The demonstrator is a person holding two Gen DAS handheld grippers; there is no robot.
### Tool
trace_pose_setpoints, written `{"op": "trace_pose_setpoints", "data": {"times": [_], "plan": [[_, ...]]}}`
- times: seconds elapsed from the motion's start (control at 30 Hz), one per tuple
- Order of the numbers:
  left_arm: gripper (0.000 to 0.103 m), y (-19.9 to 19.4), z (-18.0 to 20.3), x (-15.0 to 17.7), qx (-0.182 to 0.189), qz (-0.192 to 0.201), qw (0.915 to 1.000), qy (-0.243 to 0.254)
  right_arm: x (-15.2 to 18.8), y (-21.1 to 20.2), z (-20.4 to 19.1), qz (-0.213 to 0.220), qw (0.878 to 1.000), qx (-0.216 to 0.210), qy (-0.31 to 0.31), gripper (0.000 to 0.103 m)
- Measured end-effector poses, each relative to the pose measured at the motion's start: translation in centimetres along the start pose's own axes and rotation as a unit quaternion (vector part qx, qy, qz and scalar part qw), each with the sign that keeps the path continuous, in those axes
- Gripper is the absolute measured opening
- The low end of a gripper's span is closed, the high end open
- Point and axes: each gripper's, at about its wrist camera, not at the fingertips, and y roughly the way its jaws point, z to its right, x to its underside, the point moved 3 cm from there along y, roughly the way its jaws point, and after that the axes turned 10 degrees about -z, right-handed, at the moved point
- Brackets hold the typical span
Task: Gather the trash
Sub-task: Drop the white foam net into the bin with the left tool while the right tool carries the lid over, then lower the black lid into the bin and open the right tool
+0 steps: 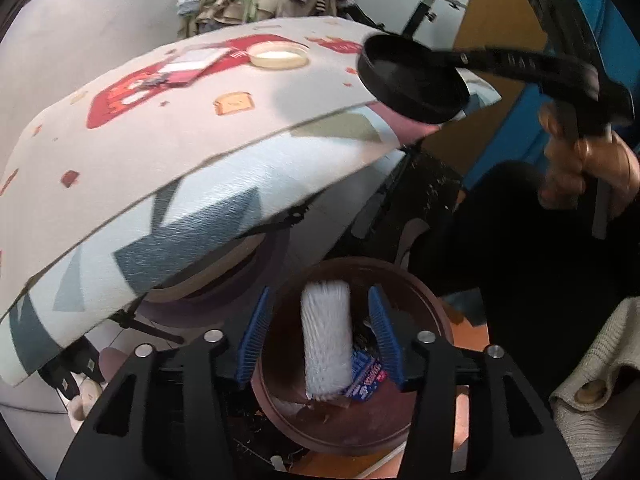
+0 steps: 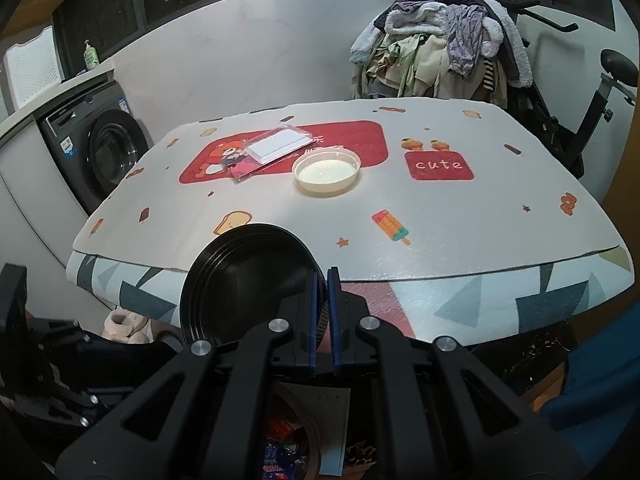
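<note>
I am watching two risks here. The round black plastic container lid (image 2: pixel 244 280) is being pinched only at its rim by my right gripper (image 2: pixel 325 280), and most of the disc is hanging out to the left of the fingers, tilted steeply. With so little of it under the pads, I judge that a quick swing toward the bin could be enough to twist it loose, dropping it onto the floor beside the bin rather than inside. The second risk is crowding: the round brown plastic waste bin (image 1: pixel 432 312) is sitting low, just under the edge of the cartoon-printed tablecloth (image 2: pixel 440 216), and my left gripper (image 1: pixel 320 332) is hovering right over its mouth, so the two grippers could be colliding if I am bringing the lid down there now.

As for the jaws, the right pair is clenched almost fully together, grasping the thin edge of the black lid, with only a sliver of gap between the blue pads. The left pair is spread wide and released; the white ribbed paper roll (image 1: pixel 326 344) is lying in the bin between and below the fingers, and I cannot tell whether either pad is touching it. A blue printed wrapper (image 1: pixel 366 376) is lying beside it. On the table, a shallow clear round tub (image 2: pixel 327 170) with a whitish residue and a clear rectangular plastic box (image 2: pixel 278 145) are waiting, uncollected.
</note>
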Motion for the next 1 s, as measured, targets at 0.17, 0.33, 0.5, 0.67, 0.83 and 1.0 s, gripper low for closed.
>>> {"op": "trace_pose_setpoints", "data": {"times": [0.17,0.33,0.5,0.67,0.83,1.0], "plan": [[0.075,-2.3,-0.9,0.4,-0.02,0.059,0.9978,-0.023,0.5,0.4,-0.8,-0.006,1.0,-0.007,-0.012,0.01],[0.085,-4.1,-1.9,0.8,-0.05,0.111,0.9914,-0.048,1.2,1.3,-2.3,-0.023,0.999,-0.015,-0.034,0.01],[0.092,-5.3,-3.6,0.9,-0.07,0.144,0.9821,-0.099,2.1,2.4,-4.4,-0.043,0.997,-0.02,-0.067,0.01],[0.096,-5.8,-5.1,1.7,-0.063,0.154,0.9764,-0.138,3.5,4.0,-5.7,-0.08,0.992,-0.032,-0.088,0.01],[0.097,-5.0,-5.4,1.8,-0.059,0.137,0.9777,-0.148,5.2,5.5,-7.0,-0.113,0.987,-0.038,-0.108,0.01],[0.097,-4.4,-5.3,1.8,-0.058,0.126,0.9795,-0.146,6.2,6.6,-8.4,-0.139,0.979,-0.036,-0.142,0.01]]}}
